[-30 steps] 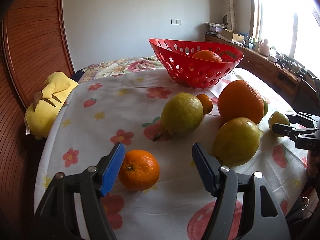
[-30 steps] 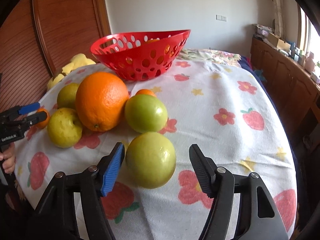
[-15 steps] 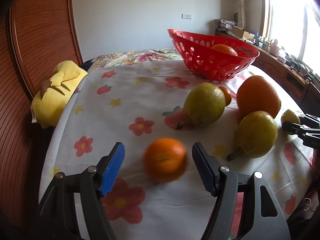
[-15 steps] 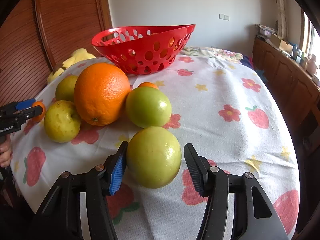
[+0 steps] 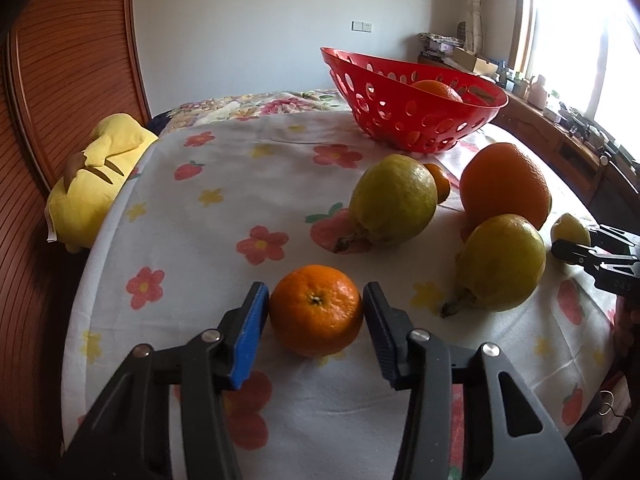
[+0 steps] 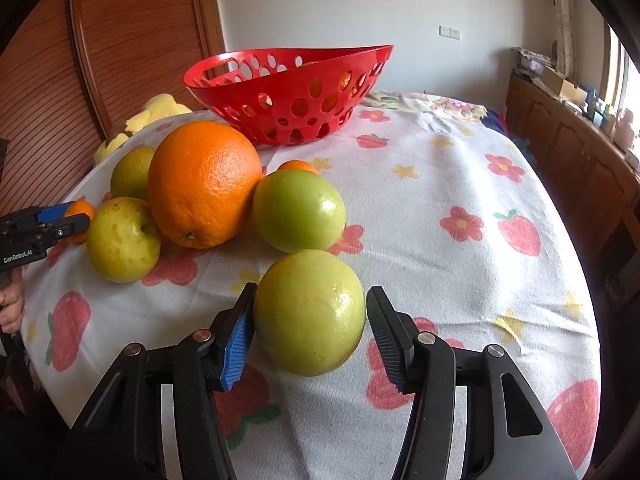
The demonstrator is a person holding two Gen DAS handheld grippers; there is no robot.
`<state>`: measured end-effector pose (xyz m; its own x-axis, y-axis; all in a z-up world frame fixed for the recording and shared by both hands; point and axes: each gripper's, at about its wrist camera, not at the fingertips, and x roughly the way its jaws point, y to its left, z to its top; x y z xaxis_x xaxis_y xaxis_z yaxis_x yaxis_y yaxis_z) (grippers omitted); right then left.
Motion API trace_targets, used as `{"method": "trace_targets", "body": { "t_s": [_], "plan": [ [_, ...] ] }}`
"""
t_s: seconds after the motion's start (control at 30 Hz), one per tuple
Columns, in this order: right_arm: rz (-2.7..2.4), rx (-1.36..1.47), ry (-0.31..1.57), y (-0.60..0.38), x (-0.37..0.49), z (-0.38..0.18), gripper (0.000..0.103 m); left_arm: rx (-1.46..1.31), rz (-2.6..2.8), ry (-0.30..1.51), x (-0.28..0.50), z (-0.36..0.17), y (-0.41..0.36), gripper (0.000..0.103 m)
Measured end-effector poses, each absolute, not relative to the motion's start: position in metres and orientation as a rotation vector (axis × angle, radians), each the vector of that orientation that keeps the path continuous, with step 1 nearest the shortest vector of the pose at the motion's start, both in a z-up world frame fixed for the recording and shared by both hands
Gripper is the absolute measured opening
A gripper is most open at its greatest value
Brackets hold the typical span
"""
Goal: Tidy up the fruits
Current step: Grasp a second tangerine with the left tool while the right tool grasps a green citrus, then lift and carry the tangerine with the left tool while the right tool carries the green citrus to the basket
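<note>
A small orange [image 5: 316,312] rests on the flowered tablecloth between the pads of my left gripper [image 5: 315,292]; its jaws are closing and both pads touch the fruit. My right gripper [image 6: 312,292] is closing too, with its pads against the sides of a green apple [image 6: 310,312] on the cloth. Behind these lie a large orange [image 6: 204,184], another green apple [image 6: 298,210], two yellow-green pears [image 5: 394,200] [image 5: 502,262] and a tiny orange [image 6: 298,166]. The red perforated basket [image 5: 420,128] stands at the back with an orange [image 5: 436,89] inside.
A yellow plush toy [image 5: 96,176] lies off the table's left edge against a wooden panel [image 5: 68,80]. A wooden sideboard [image 6: 568,144] with clutter runs under the window on the right. Bare cloth [image 6: 460,184] stretches right of the fruit.
The left gripper's jaws closed from wide apart onto the small orange, which now sits centred between them. The right gripper's jaws narrowed onto the green apple.
</note>
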<state>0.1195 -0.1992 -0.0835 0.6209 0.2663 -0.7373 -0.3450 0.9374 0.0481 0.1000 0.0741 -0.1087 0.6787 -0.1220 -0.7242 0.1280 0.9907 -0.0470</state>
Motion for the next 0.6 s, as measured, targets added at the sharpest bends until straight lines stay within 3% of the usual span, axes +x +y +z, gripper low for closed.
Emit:
{"method": "trace_targets", "body": {
  "t_s": [0.6],
  "plan": [
    [0.368,-0.098,0.837,-0.199,0.119,-0.085,0.051,0.003,-0.196,0.735,0.086,-0.077,0.058,0.045]
  ]
}}
